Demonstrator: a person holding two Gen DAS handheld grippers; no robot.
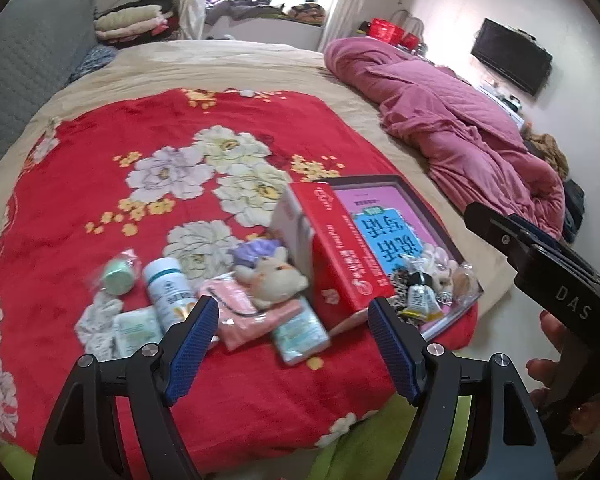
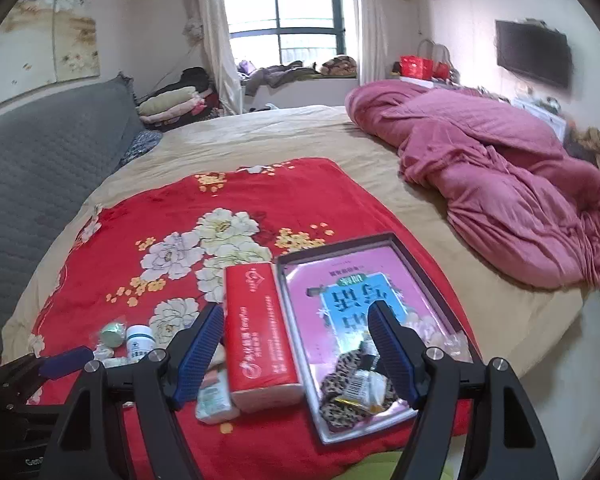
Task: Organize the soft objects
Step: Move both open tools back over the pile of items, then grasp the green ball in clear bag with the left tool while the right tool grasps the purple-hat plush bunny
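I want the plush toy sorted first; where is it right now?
In the left wrist view the plush toy lies on the red floral blanket, against the left side of the red tissue pack, resting on pink cloth.

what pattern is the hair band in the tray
Leopard print hair band; clearest in the right wrist view.

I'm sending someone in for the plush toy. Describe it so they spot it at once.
Find the red blanket with big white flowers spread on the bed. At its near edge lies a clutter of small items beside a red tissue pack. The plush toy leans against that pack's left side, over a pink cloth: the only furry cream thing there, with a purple tuft on top.
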